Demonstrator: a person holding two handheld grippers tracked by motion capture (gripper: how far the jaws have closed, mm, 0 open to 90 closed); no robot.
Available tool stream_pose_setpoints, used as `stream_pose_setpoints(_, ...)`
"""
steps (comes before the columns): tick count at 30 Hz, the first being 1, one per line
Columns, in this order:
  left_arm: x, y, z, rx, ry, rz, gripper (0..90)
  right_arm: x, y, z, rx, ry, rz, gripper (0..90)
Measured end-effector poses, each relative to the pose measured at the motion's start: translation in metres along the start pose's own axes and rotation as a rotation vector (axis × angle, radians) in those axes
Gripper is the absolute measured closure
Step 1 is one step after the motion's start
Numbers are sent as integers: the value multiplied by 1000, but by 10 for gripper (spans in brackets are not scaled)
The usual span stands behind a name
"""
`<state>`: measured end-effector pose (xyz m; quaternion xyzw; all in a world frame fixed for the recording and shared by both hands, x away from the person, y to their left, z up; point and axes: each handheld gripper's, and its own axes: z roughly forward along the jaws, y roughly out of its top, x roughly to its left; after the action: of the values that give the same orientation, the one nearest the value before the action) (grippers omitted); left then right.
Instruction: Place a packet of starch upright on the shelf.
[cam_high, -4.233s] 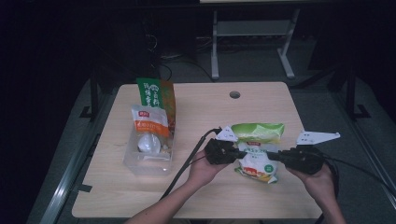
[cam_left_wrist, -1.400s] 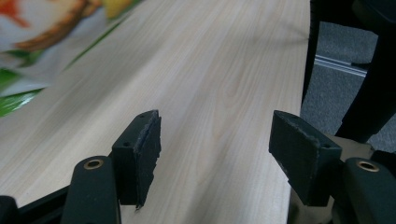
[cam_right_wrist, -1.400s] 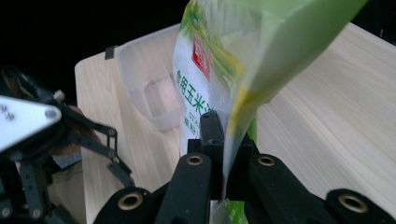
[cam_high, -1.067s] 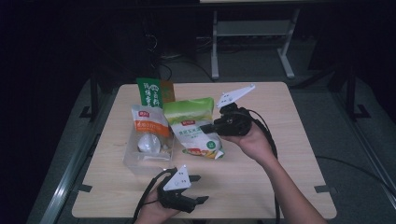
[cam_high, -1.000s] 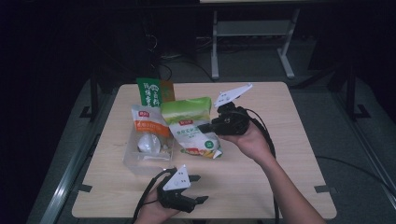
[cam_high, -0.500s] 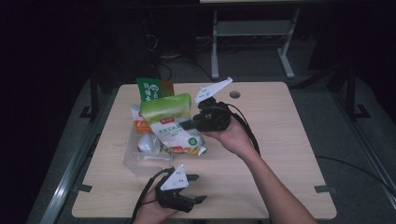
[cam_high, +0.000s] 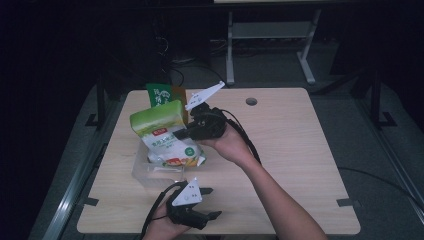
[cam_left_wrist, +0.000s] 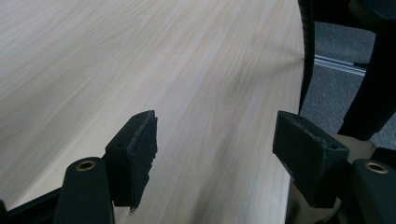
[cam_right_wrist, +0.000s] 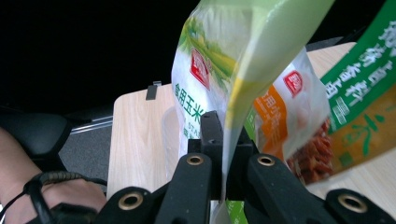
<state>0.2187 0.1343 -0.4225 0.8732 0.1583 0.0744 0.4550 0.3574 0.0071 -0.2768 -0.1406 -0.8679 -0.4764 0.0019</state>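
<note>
A green-and-white snack bag (cam_high: 162, 134) hangs in the air over a clear plastic container (cam_high: 141, 173) on the left half of the table. My right gripper (cam_high: 179, 134) comes at it from the right and is shut on the bag's edge. In the right gripper view the jaws (cam_right_wrist: 223, 135) pinch that thin edge, and the bag (cam_right_wrist: 215, 60) rises above them. My left gripper (cam_high: 212, 202) rests low at the table's front edge, open. In the left gripper view its pads (cam_left_wrist: 135, 149) stand wide apart over bare wood with nothing between them.
A green-and-orange bag (cam_high: 161, 94) stands upright behind the container. An orange-and-white bag (cam_right_wrist: 299, 112) lies beyond the held one. The wooden table (cam_high: 300, 150) has a cable hole (cam_high: 251, 101) at the back. Dark floor and a metal frame lie beyond the table.
My right gripper has carried the green-and-white bag leftward, from the table's middle to above the clear container. The left gripper has stayed at the front edge.
</note>
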Motion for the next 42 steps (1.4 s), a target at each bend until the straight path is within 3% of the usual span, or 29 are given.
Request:
stream_pose_setpoints(21, 5, -5, 3, 5, -11, -28, 292, -3, 11, 60, 17, 96, 8, 893)
stream_pose_setpoints(34, 3, -4, 1, -6, -24, -18, 288, -10, 9, 95, 42, 189, 23, 893)
stream_pose_setpoints(42, 1, -4, 3, 15, -29, 9, 286, -12, -1, 115, 46, 230, 37, 890)
